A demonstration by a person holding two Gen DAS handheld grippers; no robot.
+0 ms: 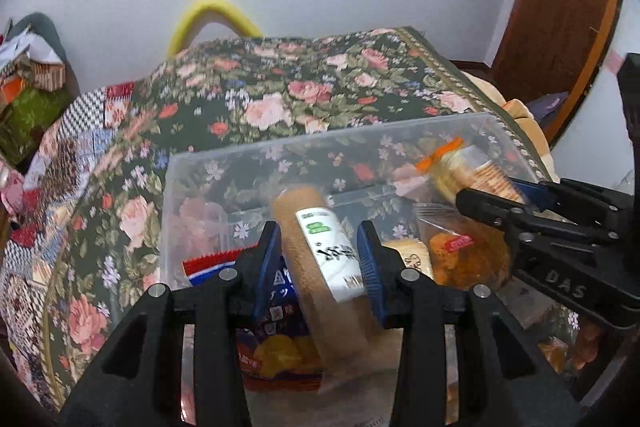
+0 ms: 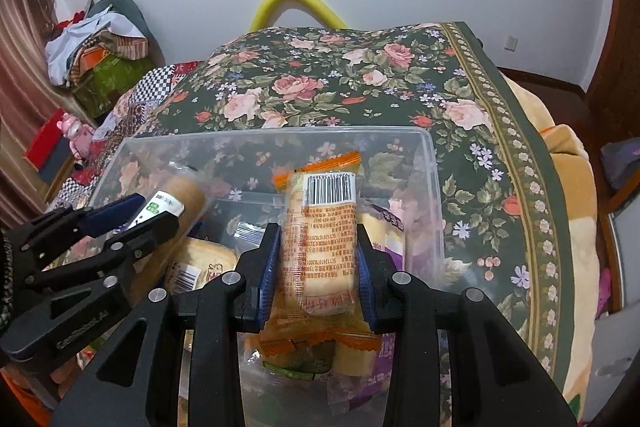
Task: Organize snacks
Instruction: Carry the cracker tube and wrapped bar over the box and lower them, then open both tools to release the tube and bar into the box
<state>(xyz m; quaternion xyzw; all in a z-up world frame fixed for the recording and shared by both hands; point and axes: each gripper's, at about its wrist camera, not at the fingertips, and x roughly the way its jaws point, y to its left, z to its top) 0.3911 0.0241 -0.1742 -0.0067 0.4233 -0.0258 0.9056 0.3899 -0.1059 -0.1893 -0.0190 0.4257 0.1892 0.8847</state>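
Over the clear plastic bin (image 2: 434,163) on the flowered bedspread (image 2: 320,87), my left gripper (image 1: 320,259) clamps a brown roll-shaped snack (image 1: 316,251) and my right gripper (image 2: 318,267) clamps an orange-edged cracker packet (image 2: 320,227), both angled down, ready, I judge, to drop among the snacks inside.

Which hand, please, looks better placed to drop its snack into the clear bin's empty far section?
Probably the right: its tool holds the orange-sealed cracker pack pointing at the clear bin's bare far section. The left tool holds its brown roll above packed snacks.
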